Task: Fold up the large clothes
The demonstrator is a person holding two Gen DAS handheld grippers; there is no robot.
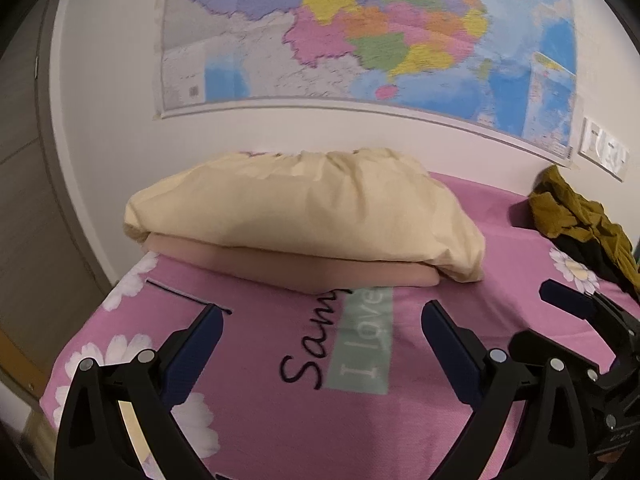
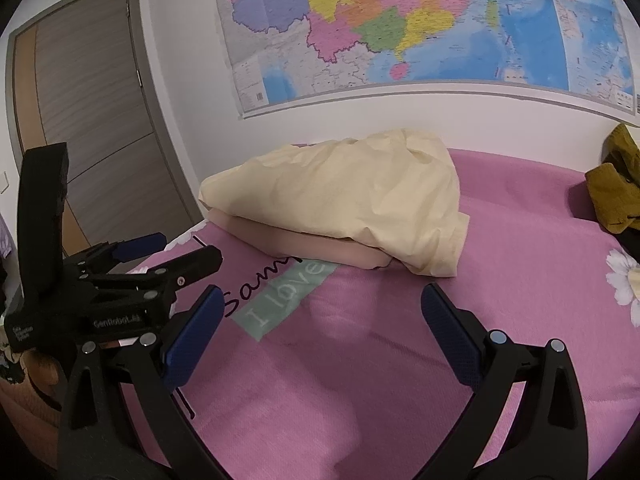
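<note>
Left gripper (image 1: 322, 312), right gripper (image 2: 320, 300): fingers spread, empty (cream garment (image 1: 304, 208) folded).

On the pink bedspread (image 2: 400, 340) we read "I love" in white on a green patch (image 2: 286, 300), crossed by black script beginning "Sam". The left gripper (image 2: 176, 250) body bears "GenRobot.AI".

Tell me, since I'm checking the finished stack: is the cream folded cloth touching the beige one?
Touching. In the left wrist view the cream cloth lies directly on the beige cloth, its edge draped over it with no gap.
</note>
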